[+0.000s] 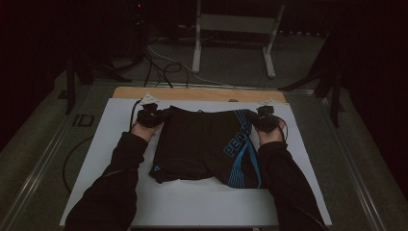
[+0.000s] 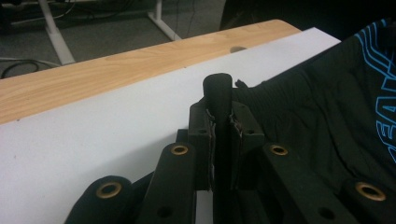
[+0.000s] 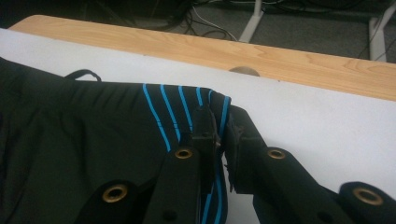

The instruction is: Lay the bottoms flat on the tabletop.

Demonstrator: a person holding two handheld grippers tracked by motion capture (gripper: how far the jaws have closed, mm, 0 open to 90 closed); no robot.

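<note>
Black stretchy fabric, so these shorts are going to be light, floppy and a bit slick. No stiffness at all, they'll sag wherever they aren't held. They lie flat on the white board, leg openings toward the person and the waistband on the far side, right where both tools are.

Best place to grab is the waistband corners, since that's the thickest, firmest edge, and that looks like what's happening. The left gripper has its jaws pressed together with a fold of black cloth poking up between them, the rest of the shorts spreading off to its right. The right gripper is pinching the corner with the blue stripes, the stripes running straight into its jaws and the body of the shorts lying to its left. Just past both tips is bare board, then the wooden table edge.

Pose-wise, in the high view both forearms run forward along either side of the shorts, sleeves resting low, the left hand and right hand wrapped around the tools at about the same level, well apart. My guess is a lift or fold comes next, and both corners need to move together or the thing will bunch.
</note>
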